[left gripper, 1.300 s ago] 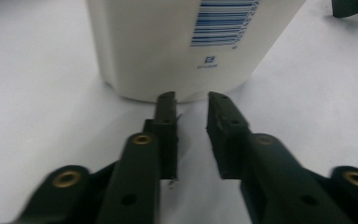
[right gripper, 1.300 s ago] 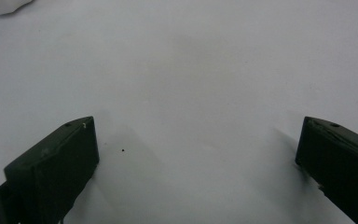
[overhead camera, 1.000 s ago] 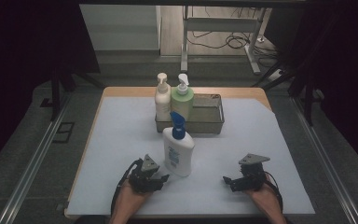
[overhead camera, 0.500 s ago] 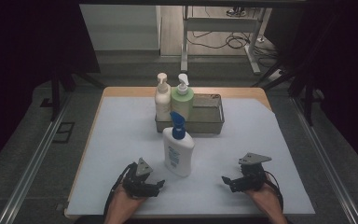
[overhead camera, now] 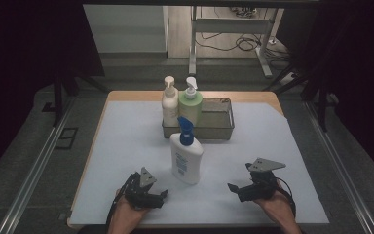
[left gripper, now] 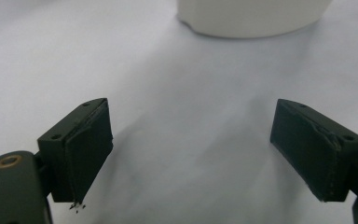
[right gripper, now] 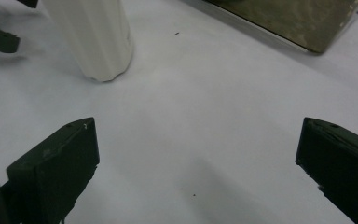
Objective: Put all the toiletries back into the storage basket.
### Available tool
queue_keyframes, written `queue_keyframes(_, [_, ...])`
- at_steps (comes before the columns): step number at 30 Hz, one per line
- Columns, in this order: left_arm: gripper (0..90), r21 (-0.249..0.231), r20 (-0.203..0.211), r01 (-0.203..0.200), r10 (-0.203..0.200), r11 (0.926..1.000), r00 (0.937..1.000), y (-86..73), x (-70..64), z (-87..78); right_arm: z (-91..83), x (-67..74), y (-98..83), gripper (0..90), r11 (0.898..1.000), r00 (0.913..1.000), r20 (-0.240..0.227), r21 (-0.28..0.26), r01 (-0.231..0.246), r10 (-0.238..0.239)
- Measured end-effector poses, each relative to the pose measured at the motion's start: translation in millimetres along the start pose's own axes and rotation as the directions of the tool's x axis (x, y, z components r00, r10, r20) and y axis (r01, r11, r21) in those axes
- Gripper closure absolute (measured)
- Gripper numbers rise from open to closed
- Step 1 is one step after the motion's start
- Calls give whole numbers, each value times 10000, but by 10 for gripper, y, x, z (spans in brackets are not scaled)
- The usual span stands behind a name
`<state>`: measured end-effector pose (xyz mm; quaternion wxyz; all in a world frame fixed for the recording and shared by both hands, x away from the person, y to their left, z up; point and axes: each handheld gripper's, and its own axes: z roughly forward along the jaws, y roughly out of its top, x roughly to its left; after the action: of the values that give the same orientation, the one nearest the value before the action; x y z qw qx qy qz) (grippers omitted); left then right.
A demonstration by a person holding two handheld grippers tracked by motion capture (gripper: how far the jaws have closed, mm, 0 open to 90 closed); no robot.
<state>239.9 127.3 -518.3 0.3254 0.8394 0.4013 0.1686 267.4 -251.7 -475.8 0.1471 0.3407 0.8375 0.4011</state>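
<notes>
Resting low, left hand-held gripper (overhead camera: 161,195) agape beside bottle (overhead camera: 186,155).

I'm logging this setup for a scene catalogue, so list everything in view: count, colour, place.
White plastic bottle with a blue spray top: one, white and blue, upright on the sheet in front of the tray, between the grippers.
Cream pump bottle: one, cream, upright at the tray's left end.
Green pump bottle with a white pump: one, light green, just right of the cream one.
Metal mesh tray: one, grey, far middle of the table.
White sheet: one, covering the tabletop.
Wooden table: one, light brown, edge showing past the sheet.
Left gripper: one, black, jaws have just opened, nothing between them, near left.
Right gripper: one, black, open, near right.
</notes>
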Motion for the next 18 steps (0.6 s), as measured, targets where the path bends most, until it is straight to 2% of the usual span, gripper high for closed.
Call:
queue_keyframes(5, [125,-71,327,441,-438,9990,9985,-42,49,25,-38,26,90,0,9999,9999,-162,-130,45,-47])
queue_keyframes(10, [122,-57,326,420,-418,9991,9986,-44,49,26,-45,50,176,0,9995,9991,-412,-322,72,-85])
queue_keyframes(18, [122,-108,323,489,-485,9987,9983,-50,45,30,10,125,300,0,9980,9963,-667,-375,509,-533])
